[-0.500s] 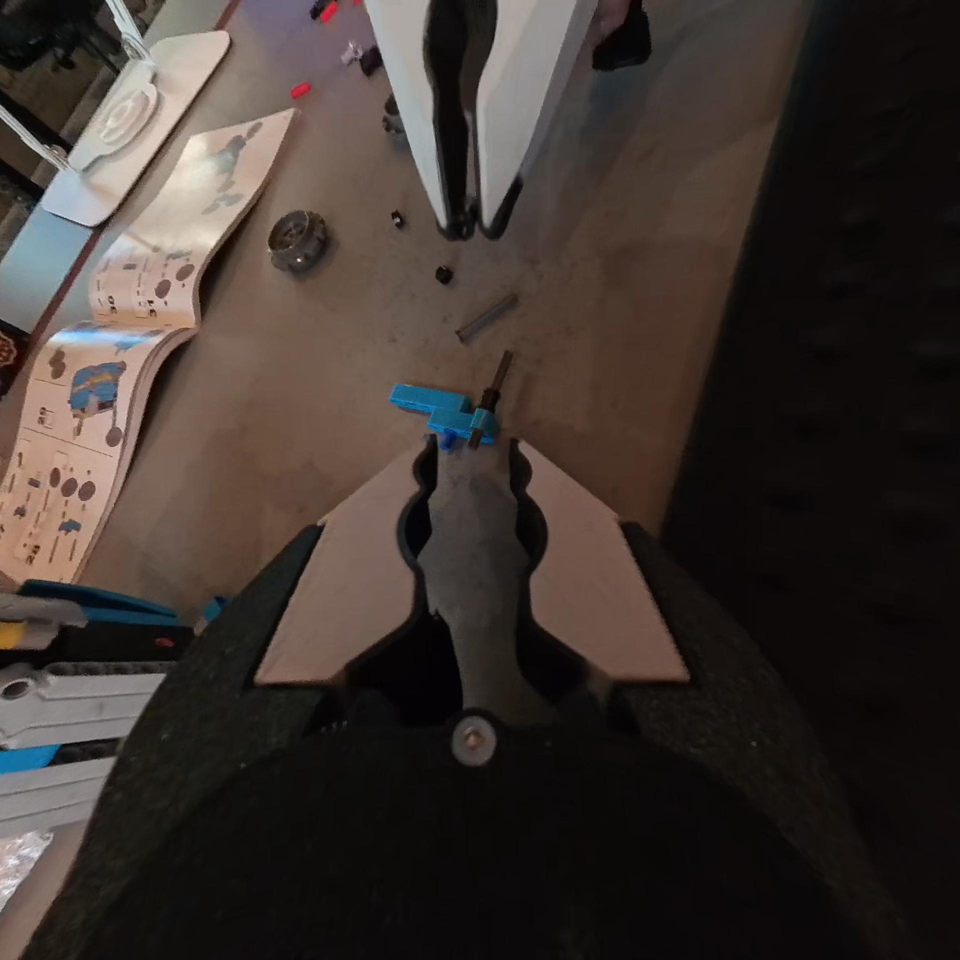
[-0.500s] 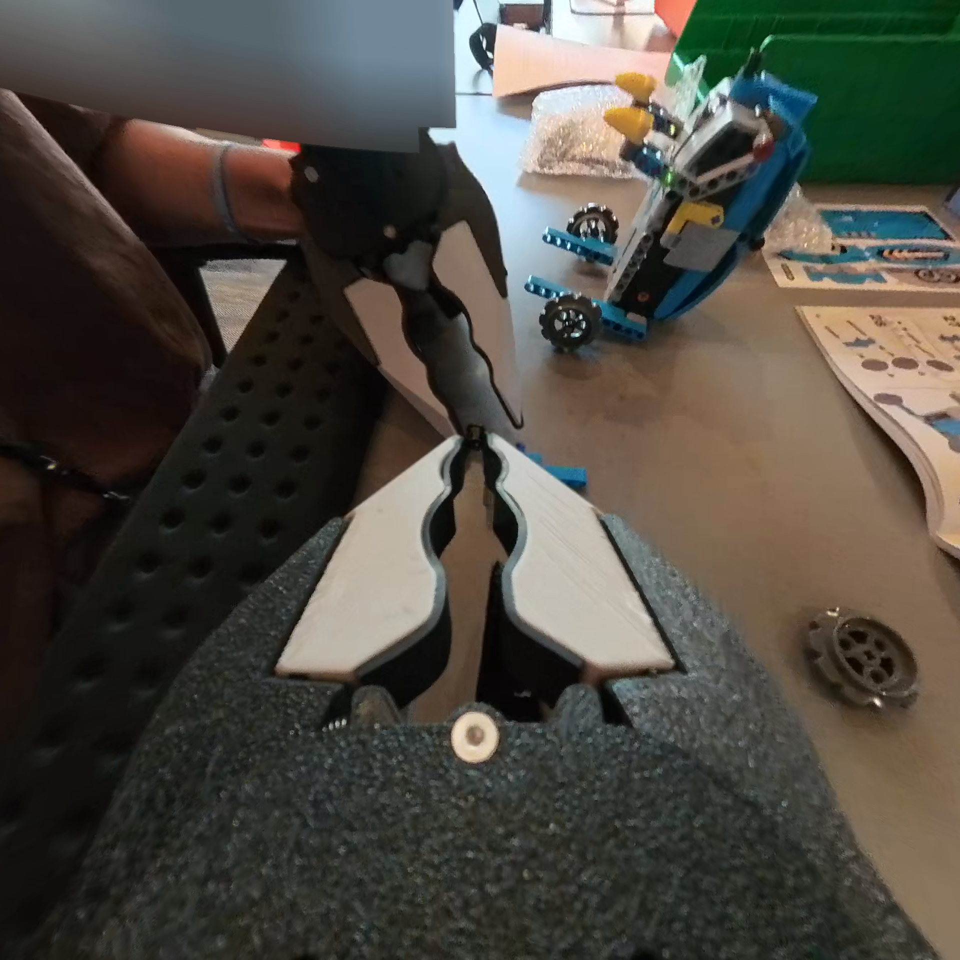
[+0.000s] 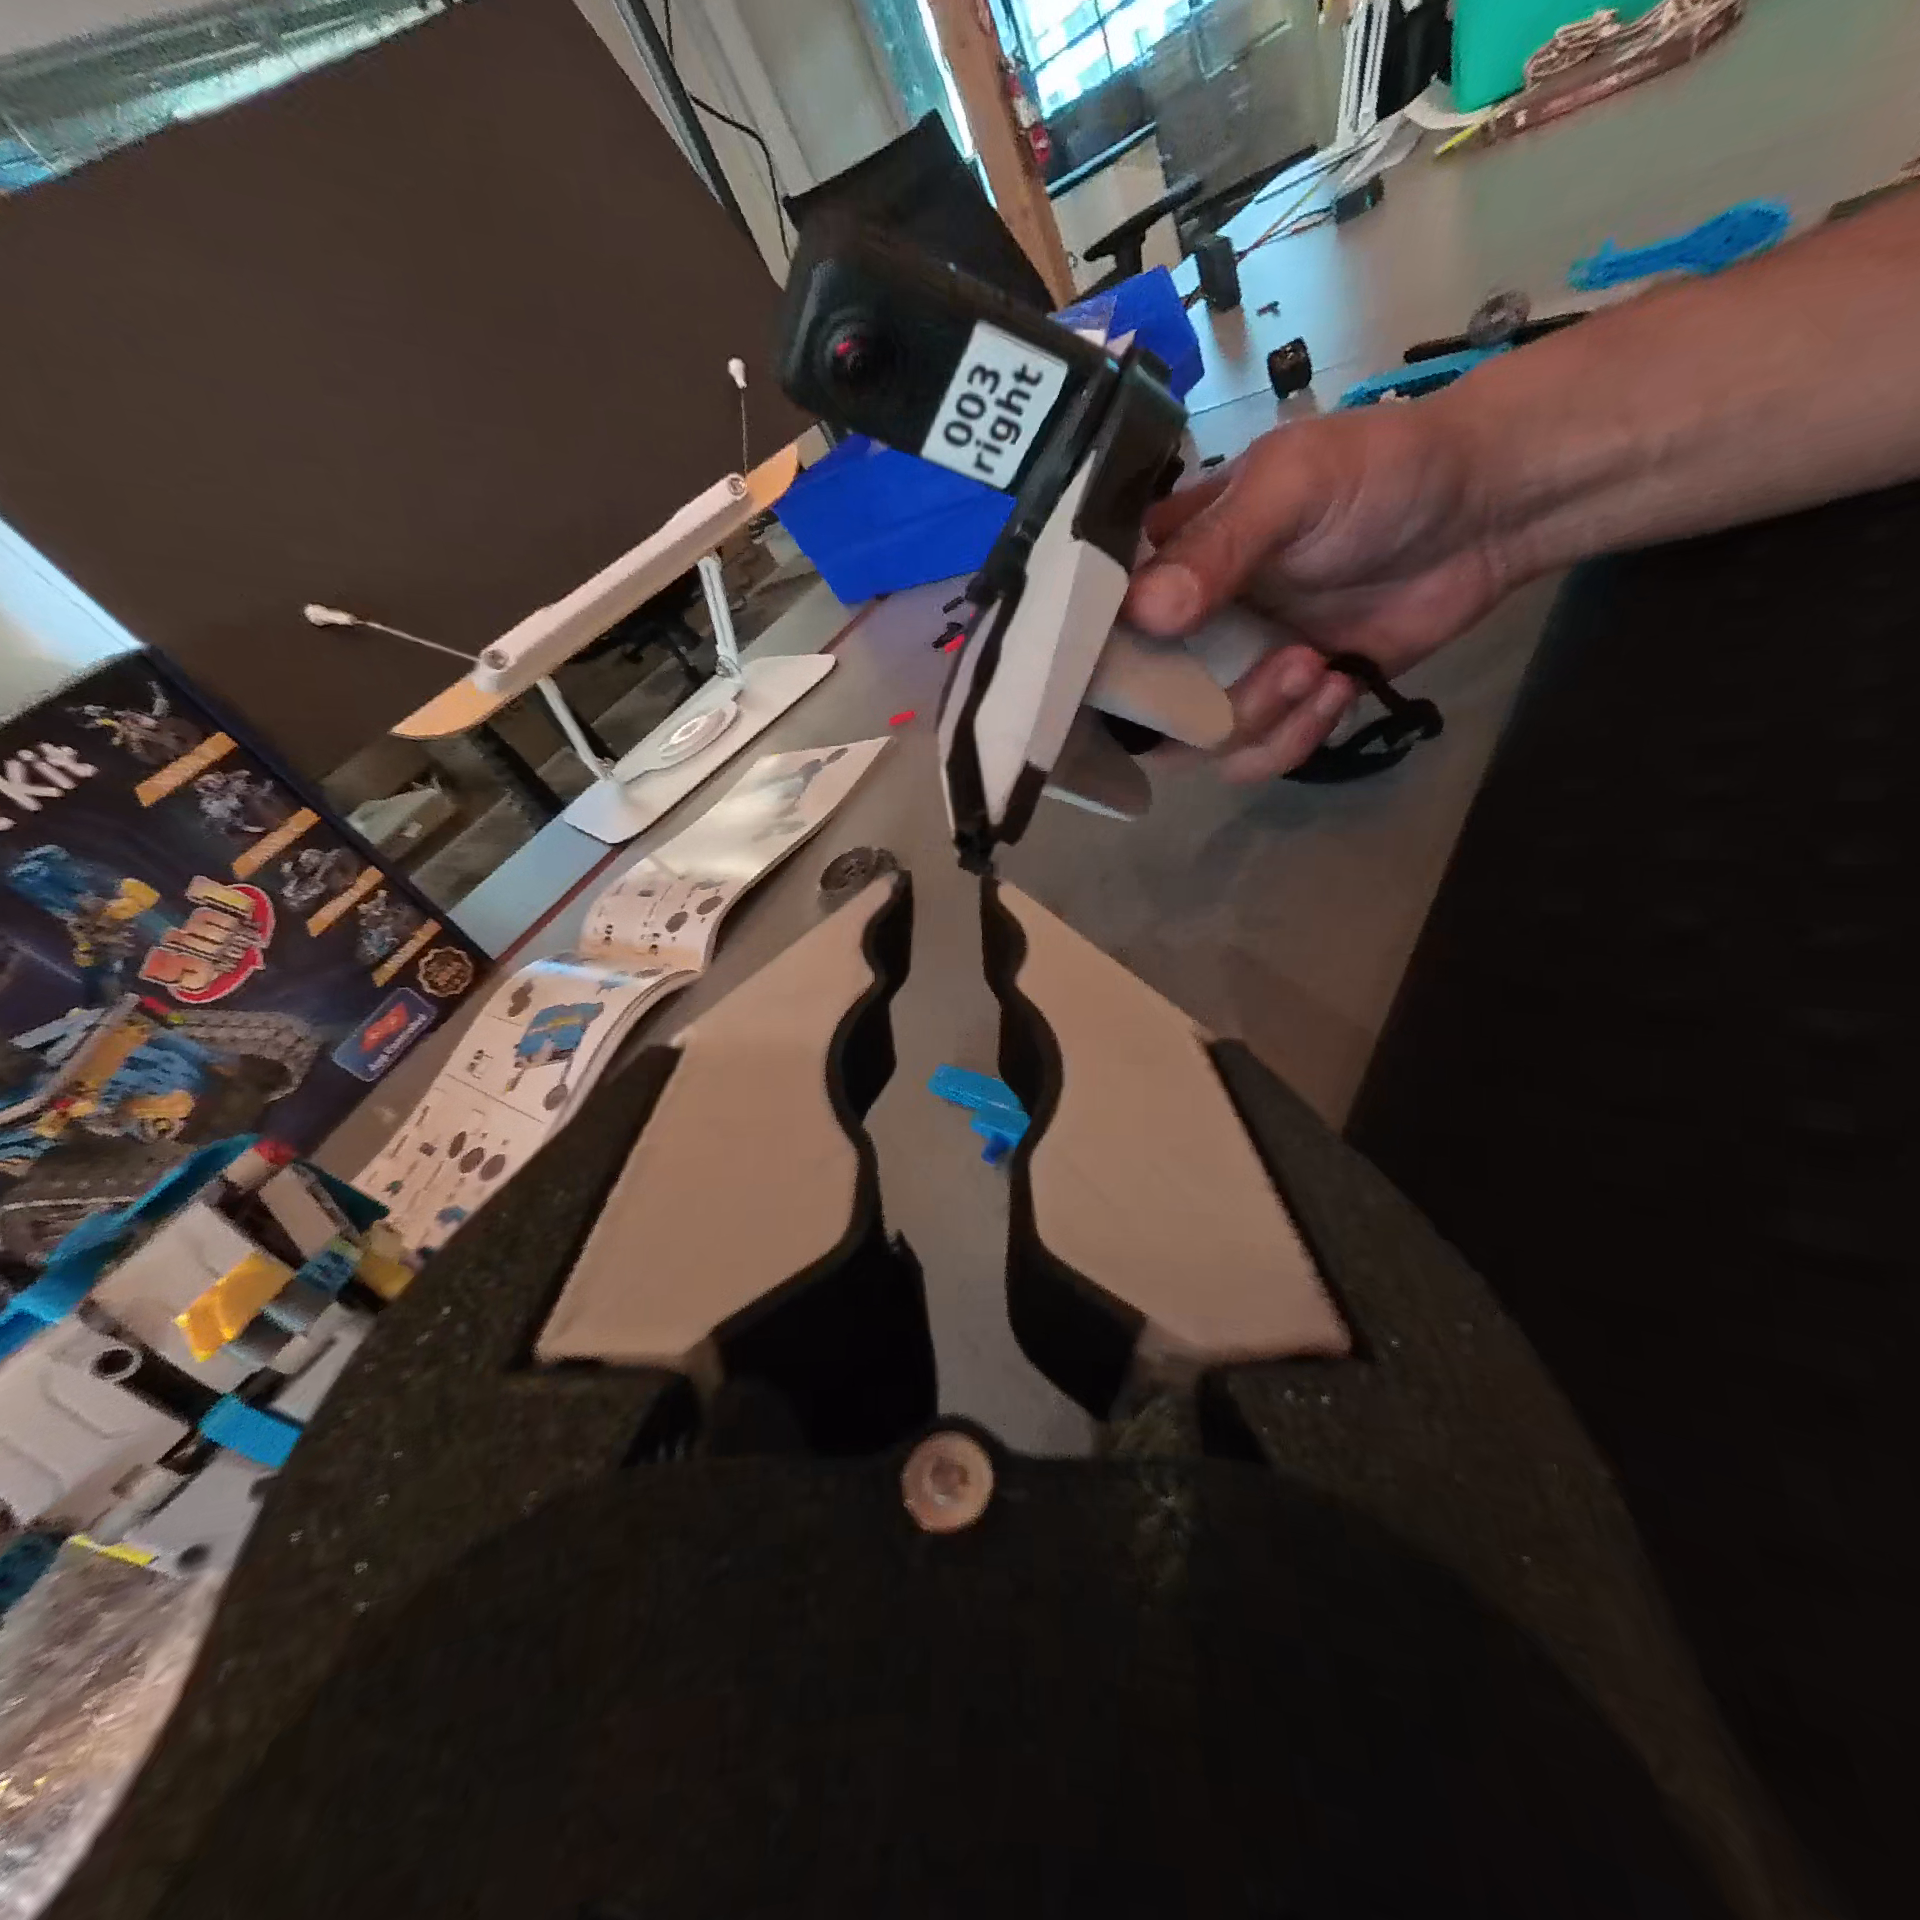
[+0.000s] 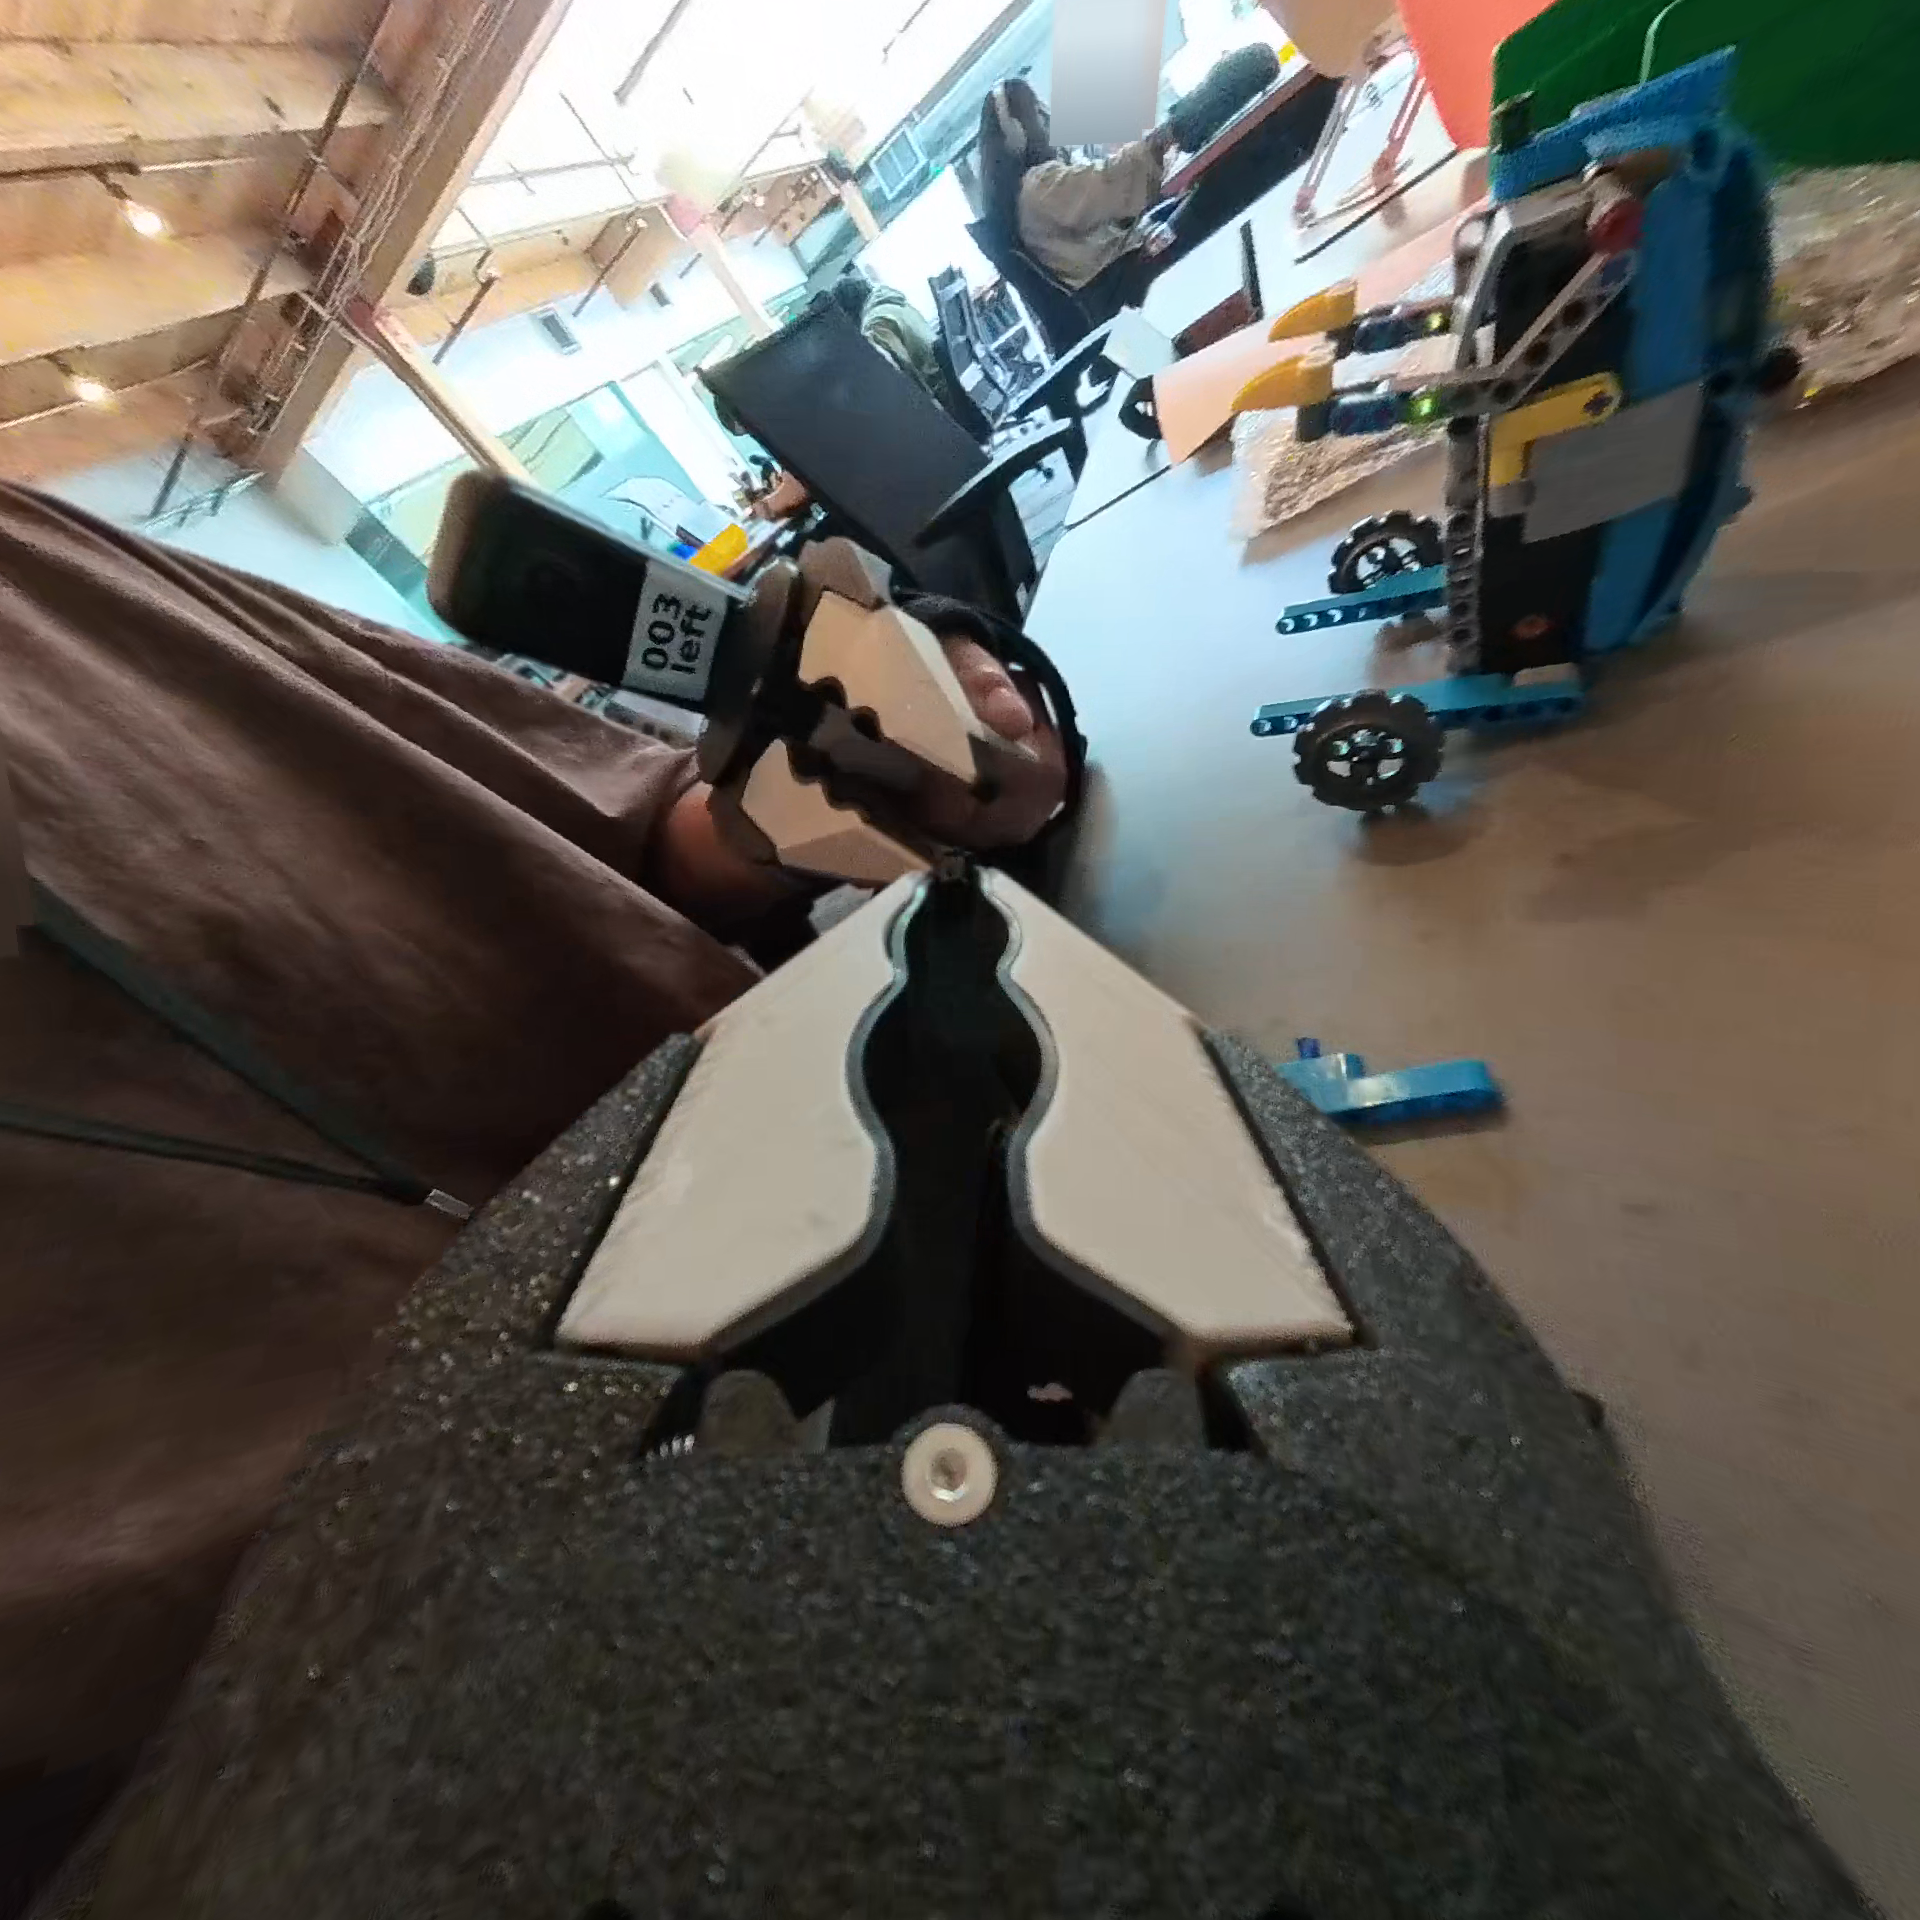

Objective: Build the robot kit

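- Right gripper [image 3: 971, 847]: fingers pressed together down their whole length, nipping a small dark peg [image 3: 972, 860] at the very tips (too small and dark to name more exactly). Gripped by one end only, probably so that the rest of it stays exposed.
- Small dark peg: up in the air above the table [image 3: 1226, 935], just in front of the other tool's fingertips.
- Left gripper [image 3: 943, 891]: fingers parted by a narrow gap, nothing between them. Aimed tip-to-tip at the peg, near it or perhaps just touching; cannot tell which.
- Hand [image 3: 1320, 582] wrapped round the right tool's handle, tilting it down towards the meeting point.
- Blue angled beam [image 3: 975, 1107]: flat on the table below the left fingers, held by neither tool.
- Grey wheel hub [image 3: 854, 868] and instruction booklet [image 3: 644, 935] a little beyond, the booklet spread with its pages up (likely for reading).
- Blue robot model [image 4: 1579, 416] well apart, partly built, black wheels down at the table.
- Containers: kit box [image 3: 156, 935] standing on the left and blue bins [image 3: 883, 520] behind; contents out of sight in both.
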